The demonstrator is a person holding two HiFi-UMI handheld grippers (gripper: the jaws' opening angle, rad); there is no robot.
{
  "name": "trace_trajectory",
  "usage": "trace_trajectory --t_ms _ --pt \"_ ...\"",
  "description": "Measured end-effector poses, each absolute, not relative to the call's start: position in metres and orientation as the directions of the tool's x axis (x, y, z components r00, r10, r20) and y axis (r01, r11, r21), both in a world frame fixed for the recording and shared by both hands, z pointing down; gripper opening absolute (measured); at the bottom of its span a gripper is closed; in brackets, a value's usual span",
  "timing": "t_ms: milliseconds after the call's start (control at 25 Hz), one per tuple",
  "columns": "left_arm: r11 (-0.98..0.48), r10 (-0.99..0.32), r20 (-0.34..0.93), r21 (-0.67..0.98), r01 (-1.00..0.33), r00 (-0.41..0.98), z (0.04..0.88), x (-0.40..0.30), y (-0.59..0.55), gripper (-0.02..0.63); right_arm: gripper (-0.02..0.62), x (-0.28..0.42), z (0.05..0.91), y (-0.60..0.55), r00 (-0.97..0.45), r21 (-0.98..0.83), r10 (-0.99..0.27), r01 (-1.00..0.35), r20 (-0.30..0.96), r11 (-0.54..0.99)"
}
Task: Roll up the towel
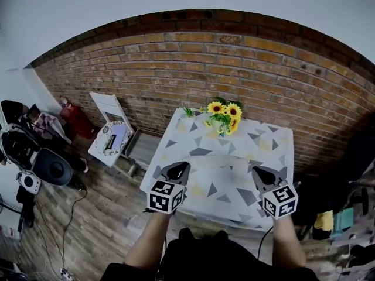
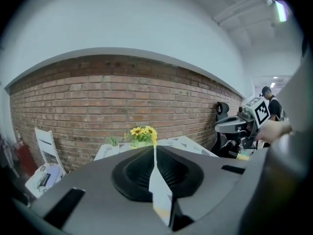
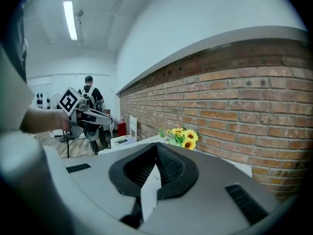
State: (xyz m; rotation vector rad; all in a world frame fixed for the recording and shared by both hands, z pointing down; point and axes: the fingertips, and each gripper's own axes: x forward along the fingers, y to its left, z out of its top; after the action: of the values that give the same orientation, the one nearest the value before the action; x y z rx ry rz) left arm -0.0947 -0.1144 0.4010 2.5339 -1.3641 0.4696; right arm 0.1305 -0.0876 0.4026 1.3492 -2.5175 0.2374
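A white towel [image 1: 225, 183] printed with grey and yellow triangles lies spread over a small table. Both grippers hover above its near edge, pointing toward the brick wall. My left gripper [image 1: 180, 168] is shut on the towel's near left part; in the left gripper view a thin white fold of towel [image 2: 159, 187] runs between the closed jaws of that gripper [image 2: 154, 153]. My right gripper [image 1: 262, 174] is shut on the near right part, and a white strip of towel [image 3: 149, 192] is pinched in the gripper [image 3: 156, 155].
A vase of sunflowers [image 1: 224, 116] stands at the table's far edge against the brick wall [image 1: 281, 81]. A white folding chair [image 1: 111, 136] and a black chair [image 1: 50, 167] stand at the left, with cables on the wooden floor. A person [image 3: 89, 89] stands far behind.
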Motion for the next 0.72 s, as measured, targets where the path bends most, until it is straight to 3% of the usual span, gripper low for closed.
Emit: trace_trajectory --t_ms 440,720 --pt "-0.593 -0.790 0.226 -0.047 -0.804 0.570 0.309 -0.127 -0.140 0.031 0.015 0.094 0.318 -0.120 -0.506 0.018 -0.851 -0.858 0.142 0.513" --pt "-0.560 -0.818 0.176 -0.022 -0.828 0.548 0.310 -0.149 -0.140 0.031 0.015 0.069 0.312 -0.108 -0.511 0.079 -0.849 -0.848 0.139 0.523"
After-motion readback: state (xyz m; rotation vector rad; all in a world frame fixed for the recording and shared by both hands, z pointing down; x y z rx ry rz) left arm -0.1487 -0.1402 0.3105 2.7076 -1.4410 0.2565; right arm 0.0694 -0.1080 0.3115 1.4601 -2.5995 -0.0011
